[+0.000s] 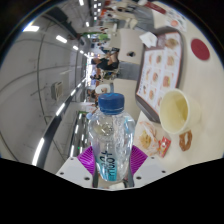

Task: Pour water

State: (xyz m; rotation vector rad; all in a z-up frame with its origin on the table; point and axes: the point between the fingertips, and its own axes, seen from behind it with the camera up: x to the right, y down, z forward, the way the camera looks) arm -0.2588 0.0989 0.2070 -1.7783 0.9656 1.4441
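Fingers clamped on a clear ribbed plastic water bottle — blue cap, tilted view, pale round cup just beside the bottle, glossy menu mat beyond — café interior

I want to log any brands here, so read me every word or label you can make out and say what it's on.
Water bottle, between the gripper fingers: label band printed, too blurred to read.
Menu board with food pictures: text too small to read.
Paper cup: no text visible.
Nothing legible.

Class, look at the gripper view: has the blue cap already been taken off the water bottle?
No. The blue cap sits on top of the water bottle, which stands upright between the tongs.
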